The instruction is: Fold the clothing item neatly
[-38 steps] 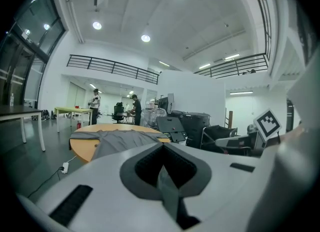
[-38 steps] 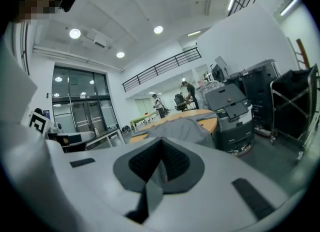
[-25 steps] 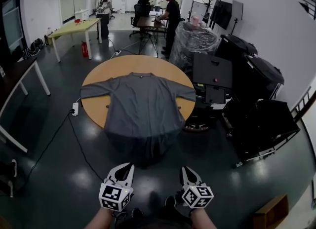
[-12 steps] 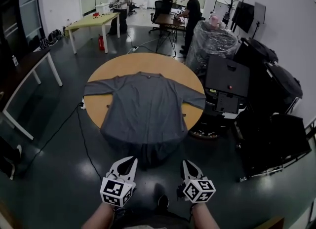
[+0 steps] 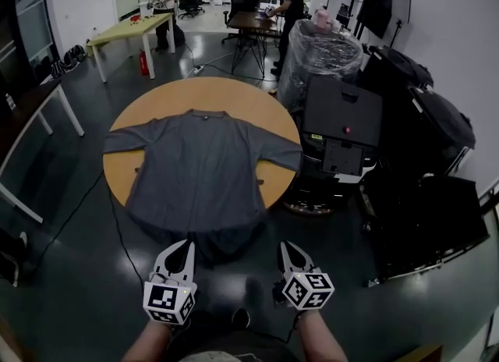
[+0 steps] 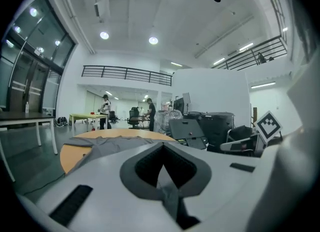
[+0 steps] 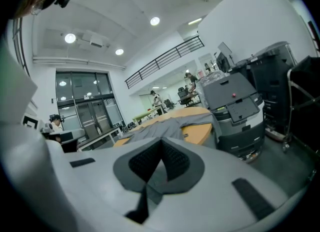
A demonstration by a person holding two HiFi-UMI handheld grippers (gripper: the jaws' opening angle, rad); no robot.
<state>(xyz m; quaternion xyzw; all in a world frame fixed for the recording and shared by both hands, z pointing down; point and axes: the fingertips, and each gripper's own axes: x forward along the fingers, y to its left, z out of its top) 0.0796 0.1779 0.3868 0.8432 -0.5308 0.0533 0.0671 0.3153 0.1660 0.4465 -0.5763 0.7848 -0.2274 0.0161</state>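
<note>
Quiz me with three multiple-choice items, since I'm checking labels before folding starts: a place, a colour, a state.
1. Where does the shirt lie?
A) spread on the round table, hem over its near edge
B) on the floor
C) on a chair
2. What colour is the shirt?
A) red
B) grey
C) white
3. How are the left gripper and right gripper?
A) both open
B) both shut on the shirt
C) both shut, empty
Answers: 1 A, the head view shows it flat there, sleeves out; 2 B, plain grey; 3 C, each gripper view shows jaws together, nothing between them.
</note>
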